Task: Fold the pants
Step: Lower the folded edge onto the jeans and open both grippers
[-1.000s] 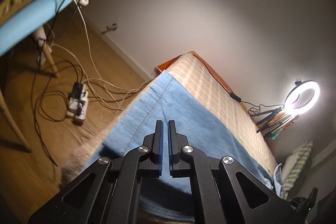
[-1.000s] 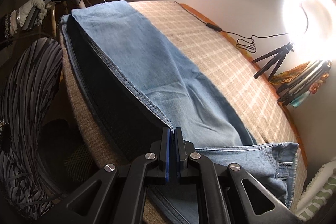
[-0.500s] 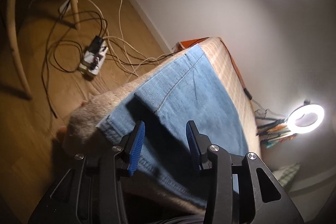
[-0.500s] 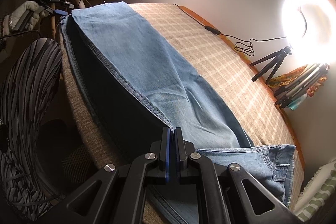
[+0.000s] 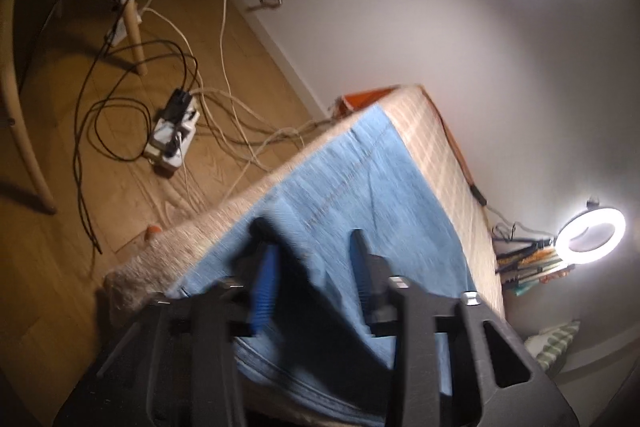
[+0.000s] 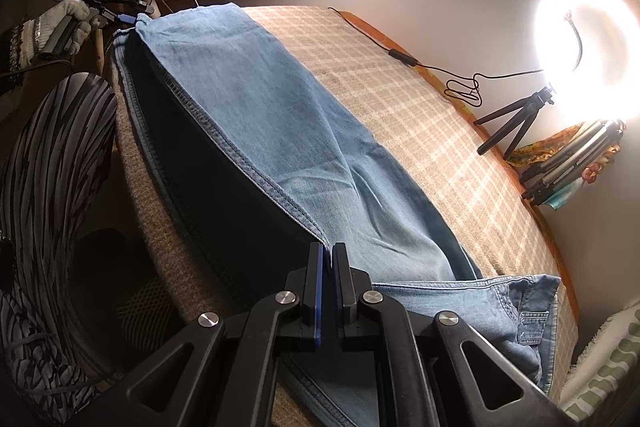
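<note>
One second ago the left gripper (image 5: 312, 267) had its fingers pressed together over the jeans (image 6: 256, 123); half a second ago they had sprung apart, and now they stay spread wide, blurred by motion, with denim showing between them at the lower middle of the left view. The gripper has dropped closer to the hem end of the jeans than it was a second ago. The right gripper (image 6: 327, 263) has not changed: its fingers remain clamped on the seamed edge of the upper layer of the jeans, at the lower middle of the right view.

In the right view the left gripper sits at the upper left, held in a gloved hand (image 6: 60, 27), its tips just at the far hem corner of the jeans. The jeans lie lengthwise along the near edge of a checked blanket (image 6: 420, 115), one leg folded over the other, waistband at the lower right. A ring light (image 6: 588, 47) glows at the right edge, and a power strip (image 5: 172, 135) with cables lies on the wooden floor (image 5: 60, 247).
</note>
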Motion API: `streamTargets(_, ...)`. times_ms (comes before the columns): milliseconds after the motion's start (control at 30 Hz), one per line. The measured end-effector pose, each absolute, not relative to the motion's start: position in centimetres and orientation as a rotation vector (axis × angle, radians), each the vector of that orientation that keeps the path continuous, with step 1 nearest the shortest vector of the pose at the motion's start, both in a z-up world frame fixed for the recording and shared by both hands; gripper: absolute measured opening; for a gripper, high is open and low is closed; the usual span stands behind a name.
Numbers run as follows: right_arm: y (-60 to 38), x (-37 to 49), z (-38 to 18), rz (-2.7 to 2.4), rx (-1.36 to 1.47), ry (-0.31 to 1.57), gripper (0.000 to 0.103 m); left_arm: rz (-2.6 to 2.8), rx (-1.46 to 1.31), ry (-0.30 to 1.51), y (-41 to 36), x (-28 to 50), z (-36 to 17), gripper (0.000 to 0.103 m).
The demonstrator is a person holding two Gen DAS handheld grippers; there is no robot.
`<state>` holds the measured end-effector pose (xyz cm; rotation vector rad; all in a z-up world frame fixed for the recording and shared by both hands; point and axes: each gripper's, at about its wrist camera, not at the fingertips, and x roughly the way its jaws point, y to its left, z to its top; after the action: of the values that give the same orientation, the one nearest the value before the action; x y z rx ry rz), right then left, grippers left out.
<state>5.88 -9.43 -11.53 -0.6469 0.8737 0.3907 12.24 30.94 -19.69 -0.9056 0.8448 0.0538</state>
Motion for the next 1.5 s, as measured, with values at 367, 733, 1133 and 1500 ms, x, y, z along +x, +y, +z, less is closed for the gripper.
streamTargets(367,-9.4,5.5,-9.8,0.357,-0.654,0.824,0.002,-0.011,-0.855,0.678,31.1,10.6,-14.9,0.005)
streamTargets(733,-8.8,4.0,-14.4,0.44,-0.696,0.958,0.002,0.049,-0.821,0.791,31.0,9.0,-20.0,0.005)
streamTargets(1133,-10.1,4.5,-15.3,0.478,-0.623,1.043,0.0,0.042,-0.687,0.86,30.4,8.6,-19.2,0.008)
streamTargets(1500,-13.4,4.1,-12.4,0.385,-0.376,0.977,0.028,0.032,-0.536,0.857,29.3,8.3,-13.4,0.014)
